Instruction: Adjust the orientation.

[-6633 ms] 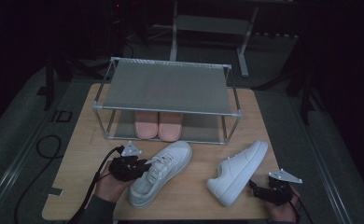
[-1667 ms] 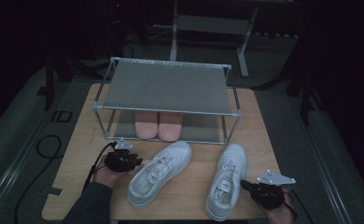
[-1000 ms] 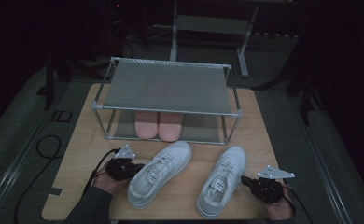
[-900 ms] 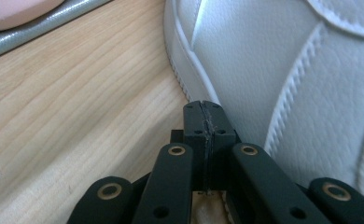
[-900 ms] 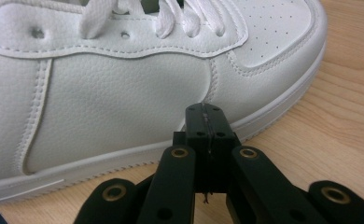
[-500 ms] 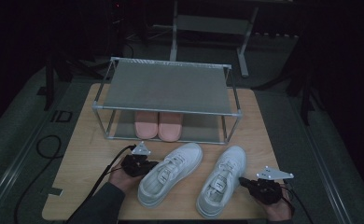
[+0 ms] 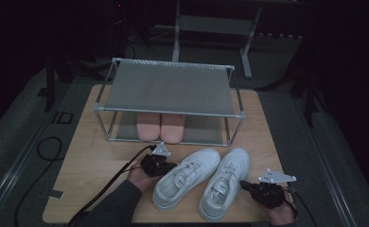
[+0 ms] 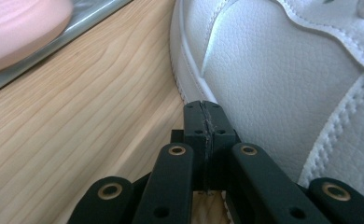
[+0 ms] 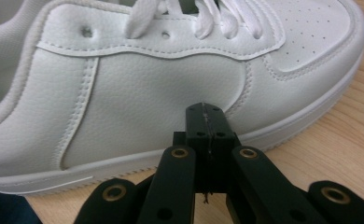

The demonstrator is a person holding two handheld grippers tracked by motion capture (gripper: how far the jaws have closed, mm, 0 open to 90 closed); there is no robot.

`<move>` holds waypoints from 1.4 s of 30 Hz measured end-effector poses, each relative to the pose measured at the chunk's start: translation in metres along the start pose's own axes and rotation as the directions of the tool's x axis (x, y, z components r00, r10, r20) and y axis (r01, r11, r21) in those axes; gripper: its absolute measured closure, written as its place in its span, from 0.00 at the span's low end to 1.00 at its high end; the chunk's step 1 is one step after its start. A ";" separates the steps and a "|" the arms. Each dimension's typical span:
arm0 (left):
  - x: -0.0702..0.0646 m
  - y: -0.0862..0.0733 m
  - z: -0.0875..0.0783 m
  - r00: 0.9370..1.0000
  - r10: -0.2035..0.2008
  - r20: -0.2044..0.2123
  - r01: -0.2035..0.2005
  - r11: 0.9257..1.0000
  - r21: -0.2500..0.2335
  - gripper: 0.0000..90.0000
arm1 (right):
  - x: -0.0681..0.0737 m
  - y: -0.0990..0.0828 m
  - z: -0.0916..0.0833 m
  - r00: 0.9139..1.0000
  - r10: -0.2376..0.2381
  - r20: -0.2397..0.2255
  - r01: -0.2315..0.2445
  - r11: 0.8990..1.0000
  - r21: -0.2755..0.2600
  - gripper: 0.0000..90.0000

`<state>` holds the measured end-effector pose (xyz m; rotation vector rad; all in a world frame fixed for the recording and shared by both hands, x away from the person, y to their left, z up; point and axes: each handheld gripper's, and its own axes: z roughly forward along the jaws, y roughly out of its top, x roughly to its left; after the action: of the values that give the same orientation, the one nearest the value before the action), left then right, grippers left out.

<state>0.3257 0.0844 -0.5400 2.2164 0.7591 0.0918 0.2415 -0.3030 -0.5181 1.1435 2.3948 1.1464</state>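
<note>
Nearest, right tongs (image 7: 246, 186) closed on nothing and left tongs (image 7: 169, 167) likewise closed, pressed as blunt pushers against two white leather lace-up sneakers (image 7: 186, 178) (image 7: 225, 183) side by side on the wooden tabletop (image 7: 92, 165), presumably for aligning as a pair before the metal mesh shoe rack (image 7: 168, 87) beyond.

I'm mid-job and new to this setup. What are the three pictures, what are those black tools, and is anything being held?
A person holds a two-jaw gripper in each hand. The high view looks down on the wooden table; the other two views ride on the grippers. On the table: a metal shoe rack with pink slippers on its lower shelf, and two white sneakers in front. The left gripper is shut, its tips against the left sneaker; the right gripper is shut, at the side of the right sneaker. Nothing is clamped; they seem to be nudging the shoes.
</note>
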 end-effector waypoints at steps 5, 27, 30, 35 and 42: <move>0.002 0.005 0.006 1.000 -0.011 -0.006 0.011 1.000 -0.003 1.00 | 0.005 0.001 0.003 0.998 -0.019 -0.055 0.019 1.000 0.002 1.00; -0.005 -0.029 -0.055 0.997 -0.039 -0.071 0.036 0.999 -0.034 0.98 | -0.053 0.021 0.006 0.985 0.070 0.159 -0.066 0.997 -0.033 1.00; -0.011 -0.041 -0.068 0.996 -0.057 -0.073 0.055 0.998 -0.038 0.98 | -0.062 0.023 0.009 0.979 0.087 0.184 -0.082 0.996 -0.034 1.00; -0.025 -0.060 -0.083 0.996 -0.067 -0.065 0.066 0.998 -0.020 0.98 | -0.075 0.025 0.014 0.969 0.117 0.217 -0.113 0.993 -0.028 1.00; -0.044 -0.078 -0.095 0.997 -0.069 -0.044 0.069 0.998 -0.002 0.98 | -0.080 0.026 0.021 0.968 0.132 0.215 -0.130 0.991 -0.021 1.00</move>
<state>0.2234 0.1630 -0.5204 2.1919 0.8587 0.1066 0.3192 -0.3408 -0.5210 1.3662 2.1776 1.0085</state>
